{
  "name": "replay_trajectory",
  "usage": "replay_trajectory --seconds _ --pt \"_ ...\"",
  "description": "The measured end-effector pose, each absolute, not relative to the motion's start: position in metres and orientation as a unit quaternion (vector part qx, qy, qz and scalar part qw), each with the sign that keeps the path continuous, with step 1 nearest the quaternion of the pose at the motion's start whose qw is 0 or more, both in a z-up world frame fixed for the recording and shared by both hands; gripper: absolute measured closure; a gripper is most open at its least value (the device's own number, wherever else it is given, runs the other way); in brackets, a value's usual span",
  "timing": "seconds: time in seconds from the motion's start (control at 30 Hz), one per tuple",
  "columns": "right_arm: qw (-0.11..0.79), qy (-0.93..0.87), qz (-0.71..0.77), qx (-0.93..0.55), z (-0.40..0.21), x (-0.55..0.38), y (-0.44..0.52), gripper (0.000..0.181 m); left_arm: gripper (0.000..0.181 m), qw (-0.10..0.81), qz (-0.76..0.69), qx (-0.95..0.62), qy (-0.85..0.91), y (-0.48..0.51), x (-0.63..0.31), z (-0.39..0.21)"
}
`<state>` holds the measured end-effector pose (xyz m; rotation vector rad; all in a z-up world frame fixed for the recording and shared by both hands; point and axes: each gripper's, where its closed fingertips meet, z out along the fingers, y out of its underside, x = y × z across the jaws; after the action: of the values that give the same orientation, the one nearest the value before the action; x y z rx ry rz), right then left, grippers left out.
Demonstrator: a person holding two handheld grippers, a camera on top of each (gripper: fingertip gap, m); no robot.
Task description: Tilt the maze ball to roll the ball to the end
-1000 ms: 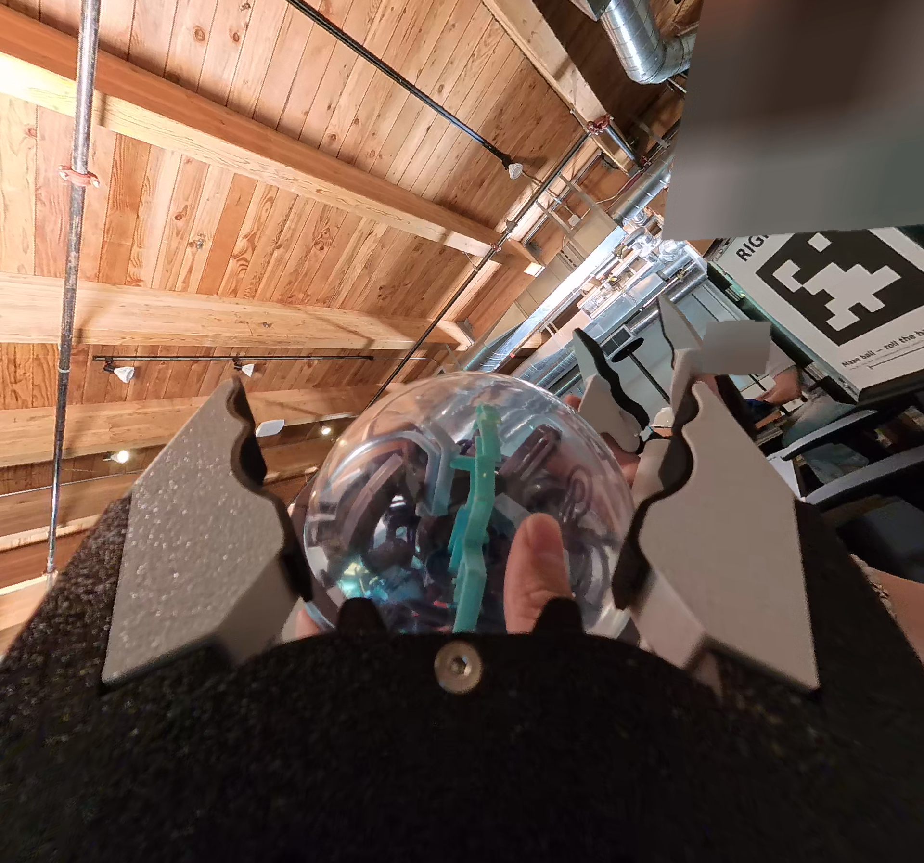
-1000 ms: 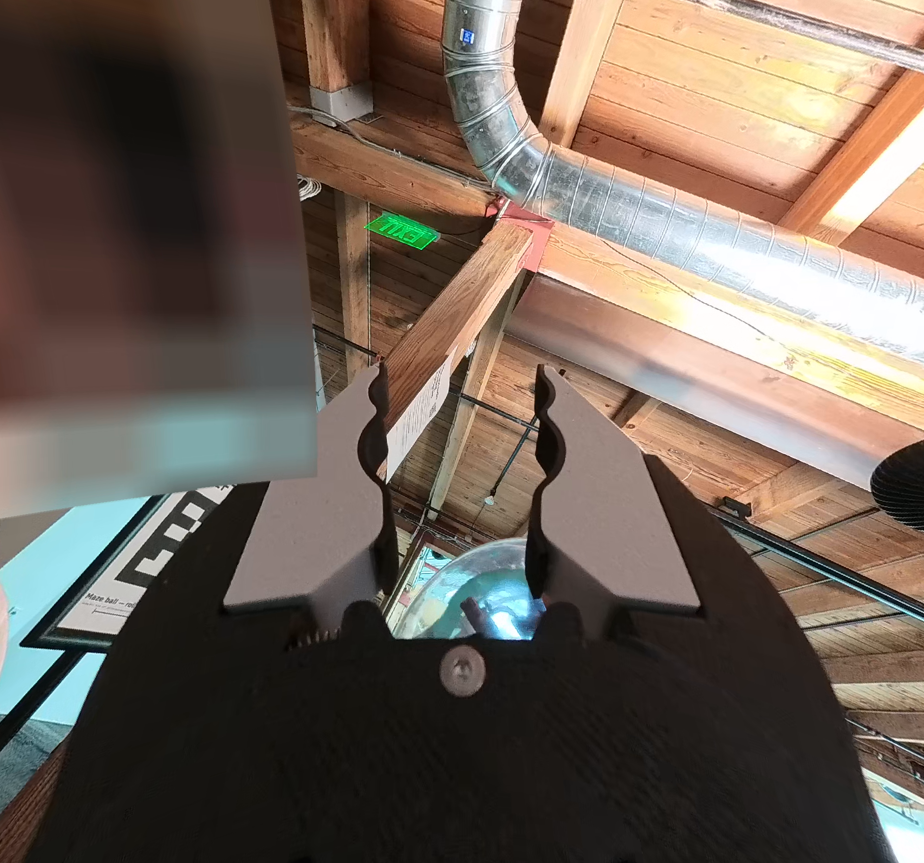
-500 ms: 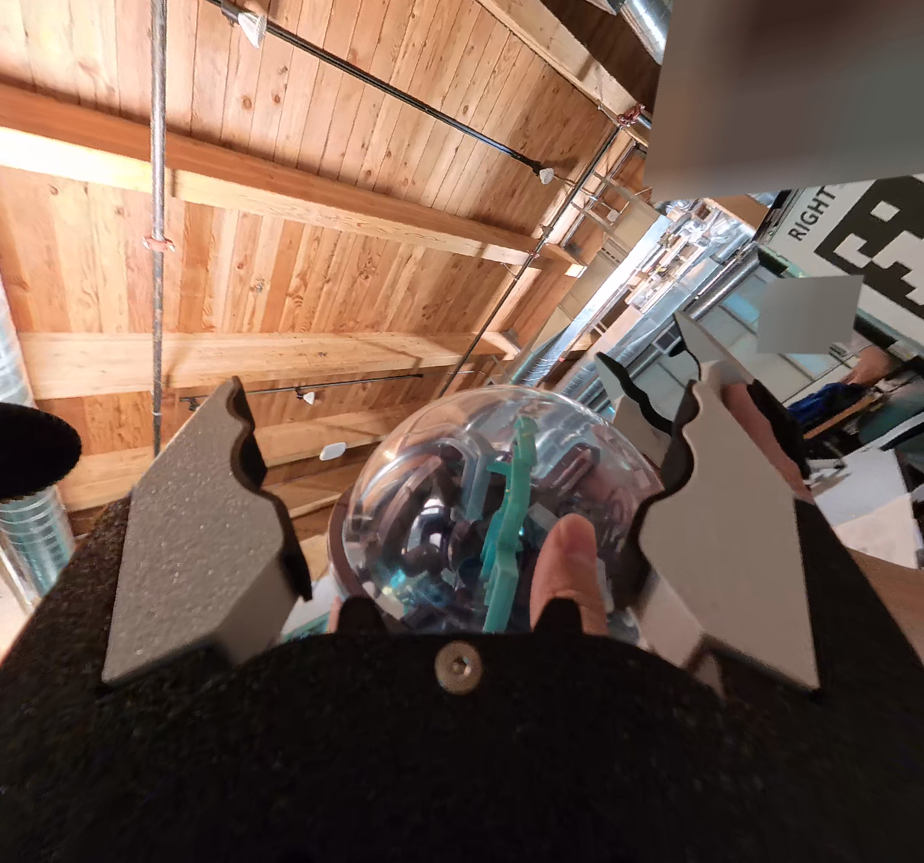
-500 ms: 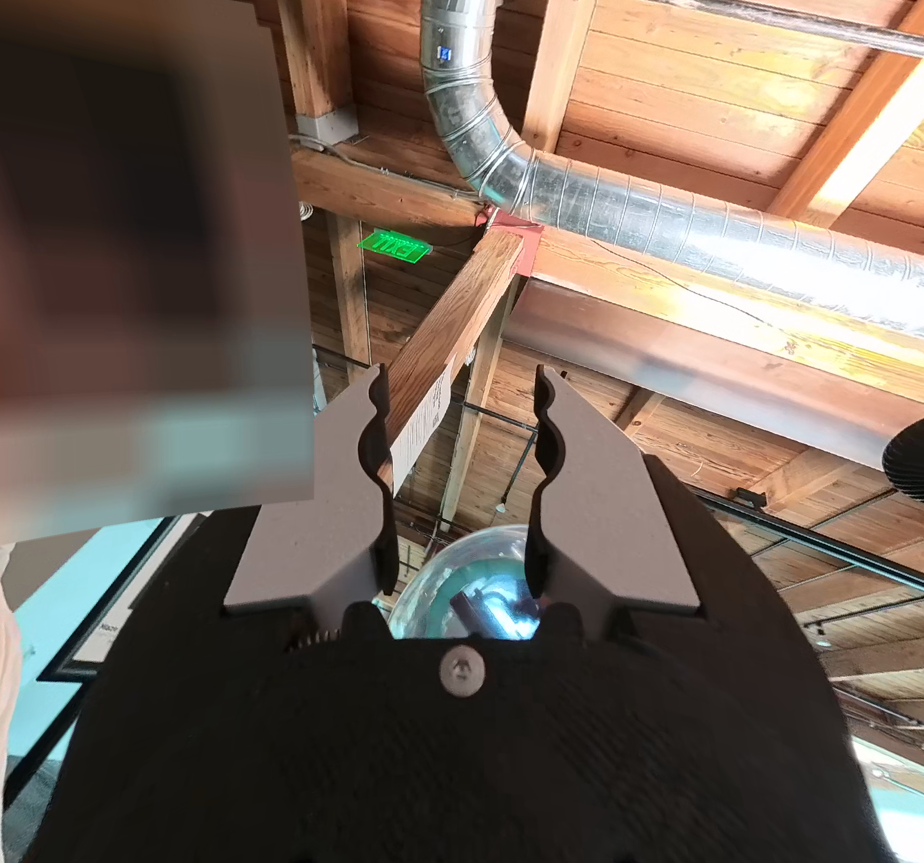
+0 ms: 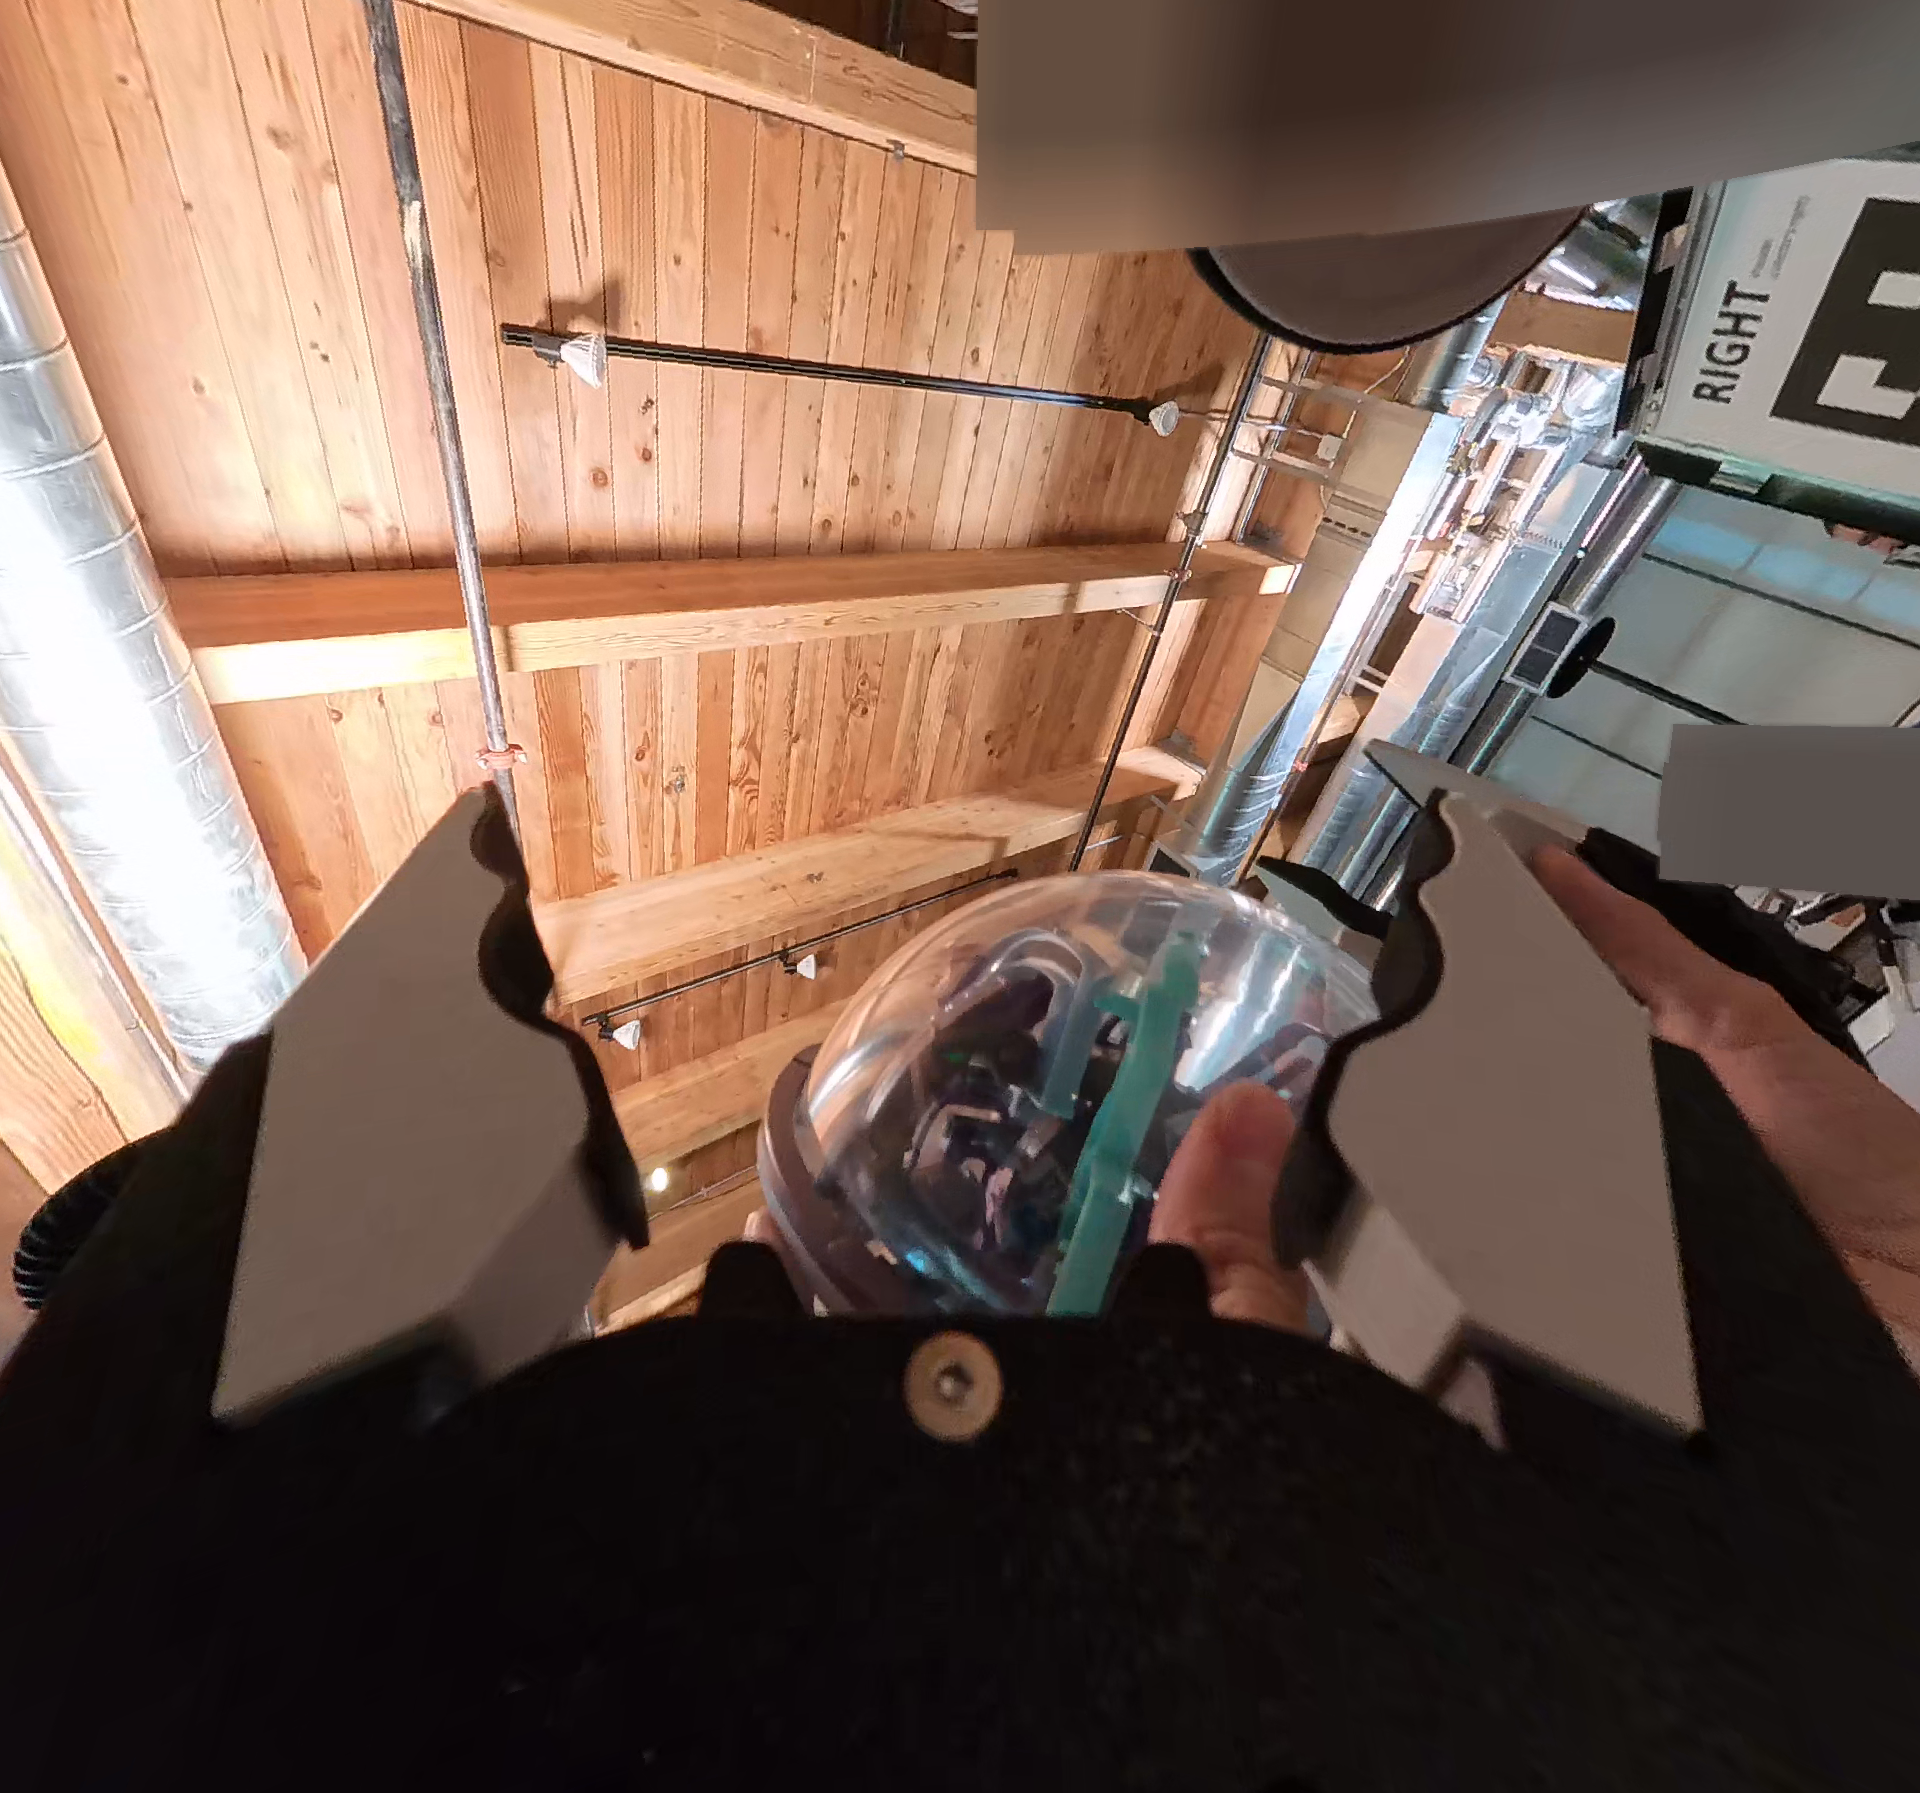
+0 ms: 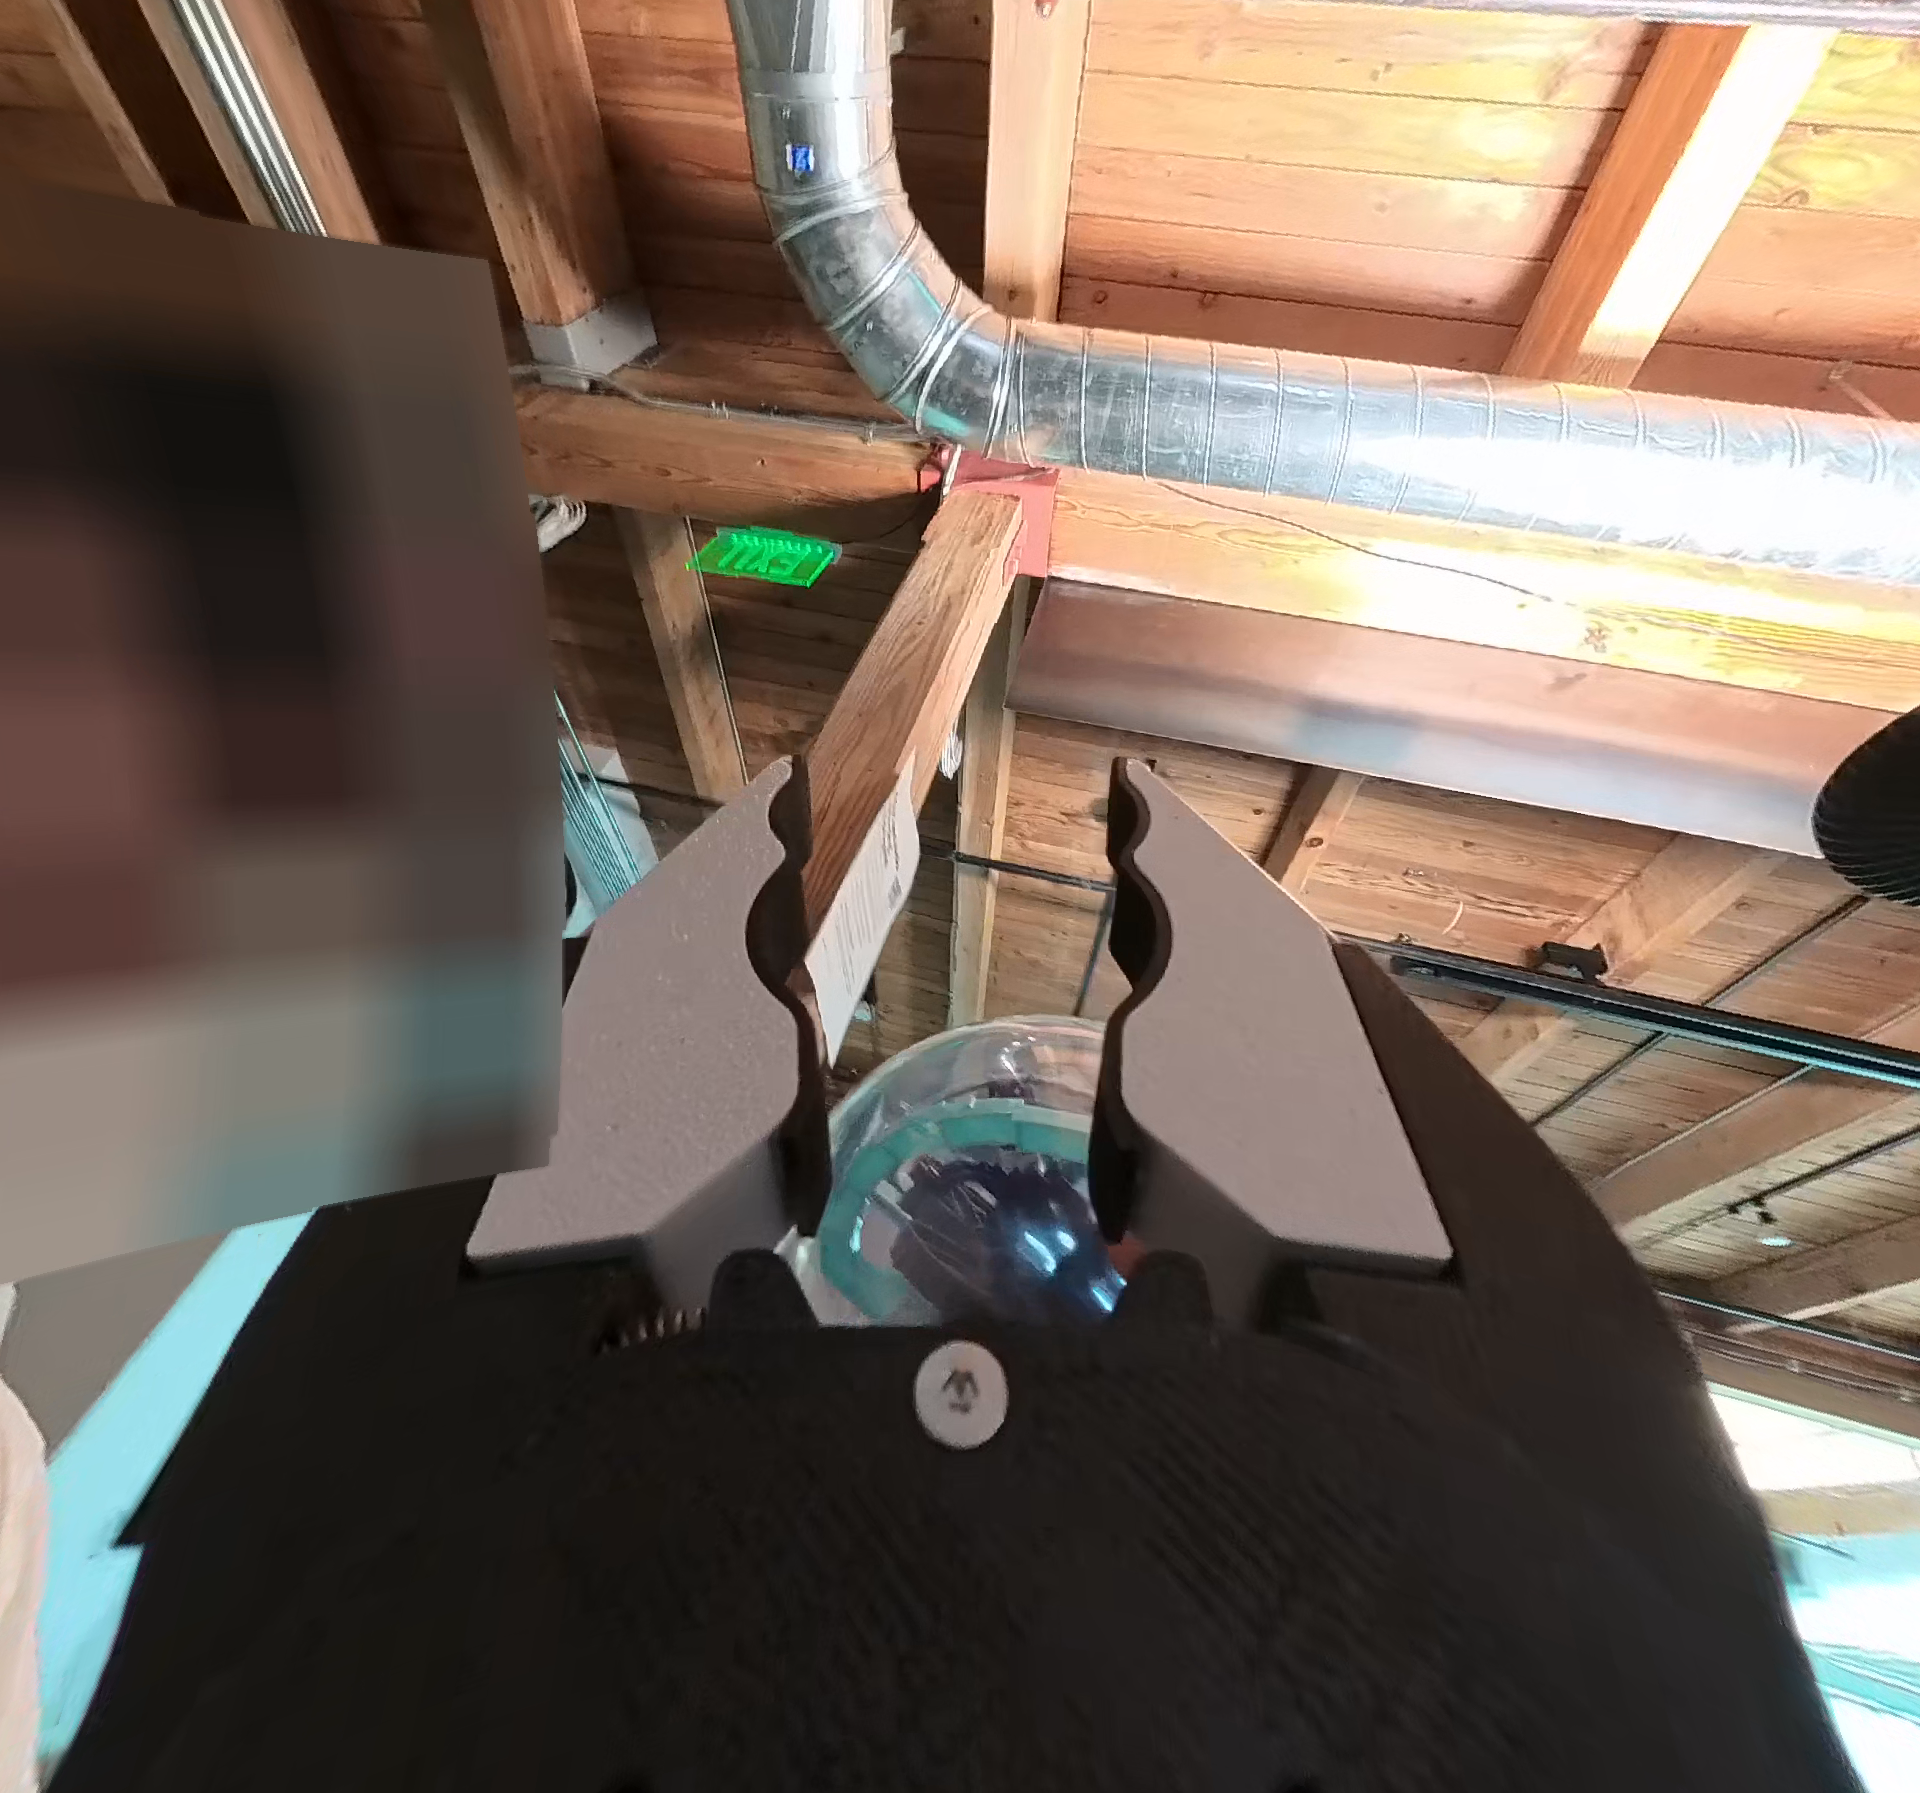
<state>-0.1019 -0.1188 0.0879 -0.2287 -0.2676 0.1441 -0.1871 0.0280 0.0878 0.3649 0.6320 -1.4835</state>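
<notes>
The maze ball (image 5: pixel 997 1068) is a clear sphere with teal and dark tracks inside. In the left wrist view it sits low between my fingers, close to the right finger, with a gap to the left finger. A person's thumb (image 5: pixel 1216 1182) presses on it. My left gripper (image 5: pixel 961 798) is open wide and points up at the ceiling. The right gripper's fingertips (image 5: pixel 1330 912) show just beyond the ball. In the right wrist view the ball (image 6: pixel 966 1151) shows low between the finger bases. My right gripper (image 6: pixel 958 767) has its jaws apart, with nothing between the tips.
Both views look up at a wooden plank ceiling (image 5: pixel 779 393) with beams. A silver duct (image 6: pixel 1351 434) and a green lit sign (image 6: pixel 764 559) hang overhead. A board with a black-and-white marker (image 5: pixel 1808 330) and a hand (image 5: pixel 1714 1016) are at the right.
The left wrist view has swung round across the ceiling, and the ball now sits farther right, away from the left finger. The right view has tilted slightly, and both jaw gaps are unchanged.
</notes>
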Motion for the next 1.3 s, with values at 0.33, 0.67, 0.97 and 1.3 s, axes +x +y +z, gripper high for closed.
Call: replay_trajectory --seconds 0.33,0.67,0.97,1.3 --pt "0.977 -0.167 0.032 -0.131 0.088 -0.119 -0.116 0.127 0.024 0.599 -0.754 0.08 0.258 0.063 -0.169 0.098" --pt "0.975 -0.169 0.001 -0.145 0.086 -0.119 -0.11 0.128 0.024 0.528 -0.807 -0.014 0.265 0.085 -0.131 0.094" --pt "0.975 -0.166 0.001 -0.149 0.086 -0.118 -0.107 0.129 0.025 0.476 -0.838 -0.067 0.258 0.1 -0.108 0.088" --pt "0.974 -0.169 0.0 -0.149 0.085 -0.12 -0.106 0.129 0.025 0.48 -0.836 -0.064 0.259 0.1 -0.11 0.089"
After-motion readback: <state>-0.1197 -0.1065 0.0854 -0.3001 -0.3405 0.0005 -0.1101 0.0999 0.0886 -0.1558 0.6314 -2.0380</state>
